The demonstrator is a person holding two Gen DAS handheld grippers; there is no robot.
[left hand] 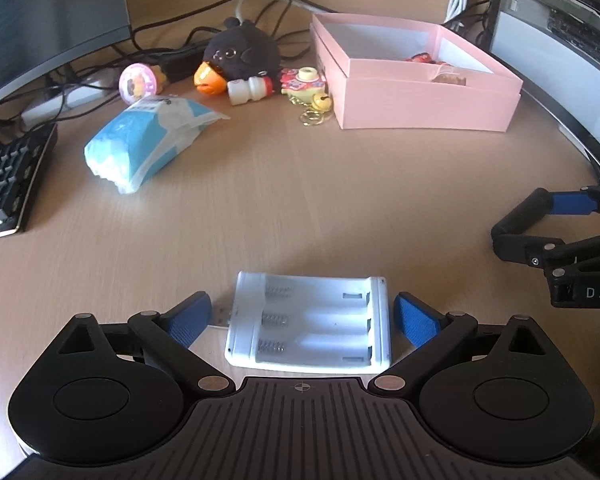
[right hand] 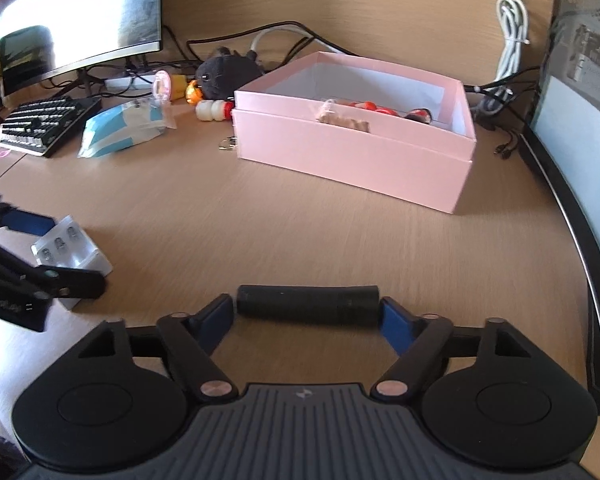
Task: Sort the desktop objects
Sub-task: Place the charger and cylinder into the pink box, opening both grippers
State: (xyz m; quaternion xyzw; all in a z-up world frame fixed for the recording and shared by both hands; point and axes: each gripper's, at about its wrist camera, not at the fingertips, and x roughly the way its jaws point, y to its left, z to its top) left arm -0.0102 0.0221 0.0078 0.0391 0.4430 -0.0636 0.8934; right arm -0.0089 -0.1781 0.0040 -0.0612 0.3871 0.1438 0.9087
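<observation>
2 pickups in hand, both items at the desk's near edge.

The left gripper [left hand: 302,316] straddles the white battery case [left hand: 310,324], pads spread with small gaps either side, so nothing is grasped yet. The right gripper [right hand: 306,314] brackets a black cylinder [right hand: 307,305] end to end; pads sit at its ends, but I cannot tell if they pinch. Likely next: close both, lift, carry to the pink box [right hand: 352,152] beyond, which already holds a few trinkets.
</observation>
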